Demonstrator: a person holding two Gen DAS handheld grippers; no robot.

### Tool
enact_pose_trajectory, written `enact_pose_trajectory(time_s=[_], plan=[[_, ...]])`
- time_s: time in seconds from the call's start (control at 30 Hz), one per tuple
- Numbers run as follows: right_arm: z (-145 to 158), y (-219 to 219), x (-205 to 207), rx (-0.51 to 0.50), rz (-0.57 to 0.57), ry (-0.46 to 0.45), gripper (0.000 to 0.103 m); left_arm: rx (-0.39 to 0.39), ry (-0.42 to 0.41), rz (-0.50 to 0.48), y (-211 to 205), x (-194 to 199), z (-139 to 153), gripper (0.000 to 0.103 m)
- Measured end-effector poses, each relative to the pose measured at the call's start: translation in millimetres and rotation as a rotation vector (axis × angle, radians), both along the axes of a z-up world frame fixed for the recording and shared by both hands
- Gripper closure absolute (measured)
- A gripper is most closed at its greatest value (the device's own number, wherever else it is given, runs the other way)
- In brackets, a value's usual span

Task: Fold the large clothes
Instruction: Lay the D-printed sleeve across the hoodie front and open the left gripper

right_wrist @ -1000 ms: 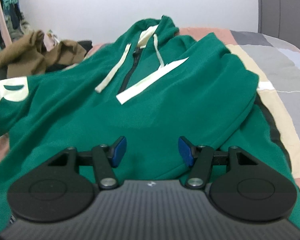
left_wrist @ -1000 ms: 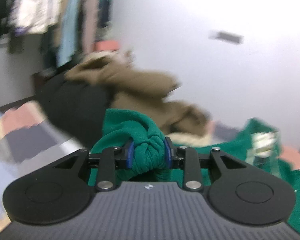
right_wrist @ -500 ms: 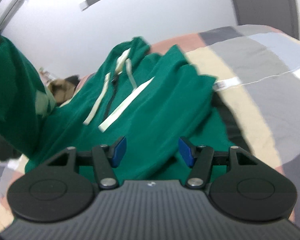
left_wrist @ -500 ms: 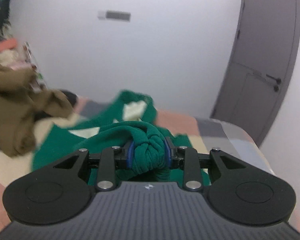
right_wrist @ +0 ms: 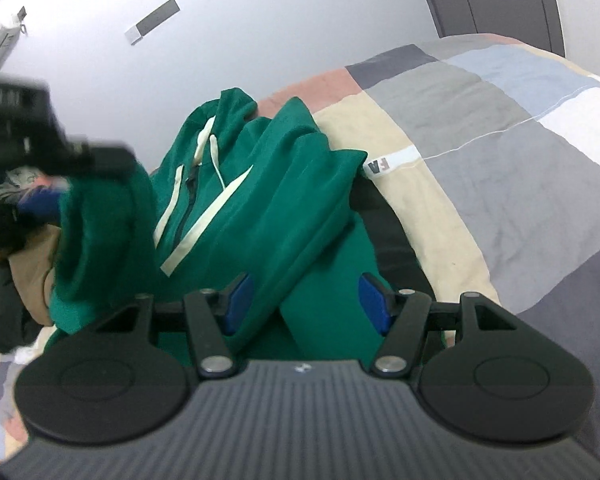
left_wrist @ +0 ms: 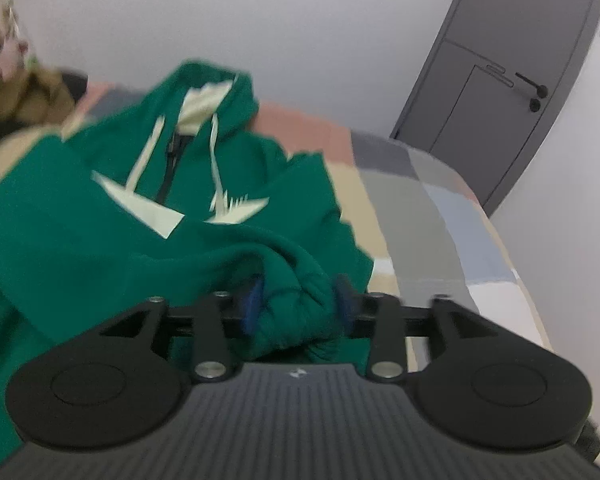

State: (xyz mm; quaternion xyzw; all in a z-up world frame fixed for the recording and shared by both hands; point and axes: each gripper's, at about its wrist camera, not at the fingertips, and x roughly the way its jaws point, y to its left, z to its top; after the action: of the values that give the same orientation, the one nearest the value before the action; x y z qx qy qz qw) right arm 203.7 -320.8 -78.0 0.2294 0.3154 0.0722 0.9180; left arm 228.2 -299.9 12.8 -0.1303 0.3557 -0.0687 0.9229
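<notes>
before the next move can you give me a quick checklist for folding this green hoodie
1. Left claw letting go of the bunched sleeve cuff: opening, cuff between the pads; ok.
2. Sleeve carried across the green hoodie: ok.
3. Right claw open, nothing gripped: ok.
4. Hood and drawstrings lying flat: not ok, hood rumpled.
5. Far sleeve folded in: cannot tell.
6. Patchwork bedspread has room beside the hoodie: ok.

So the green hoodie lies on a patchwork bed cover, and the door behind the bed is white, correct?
Not quite. The green hoodie does lie on the patchwork bed cover, but the door behind the bed is dark grey, not white; only the wall beside it is white. The left wrist view shows this.
</notes>
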Motion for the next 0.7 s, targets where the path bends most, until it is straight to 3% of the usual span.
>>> enact_pose_trajectory(time_s=[0.03, 0.2, 0.37, 0.47, 0.63, 0.7], plan=[[0, -1, 0, 0.002, -0.002, -0.003, 0.041, -0.016, 0.020, -0.004, 15, -3, -3, 0.031], [3, 0, -1, 0.011, -0.008, -0.012, 0.041, -0.075, 0.052, -0.031, 64, -18, -19, 0.025], [7, 5, -2, 0.046, 0.030, -0.036, 0.041, -0.079, 0.038, 0.065, 131, -28, -39, 0.024], [6, 13, 1, 0.073, 0.075, -0.034, 0.032, -0.072, 0.038, 0.161, 171, -26, -53, 0.024], [-2, 32, 12, -0.019, 0.078, 0.006, 0.030, -0.131, 0.031, 0.260, 233, -16, -84, 0.024], [-6, 35, 16, -0.041, 0.075, 0.027, 0.030, -0.188, 0.023, 0.270, 254, -11, -100, 0.025]])
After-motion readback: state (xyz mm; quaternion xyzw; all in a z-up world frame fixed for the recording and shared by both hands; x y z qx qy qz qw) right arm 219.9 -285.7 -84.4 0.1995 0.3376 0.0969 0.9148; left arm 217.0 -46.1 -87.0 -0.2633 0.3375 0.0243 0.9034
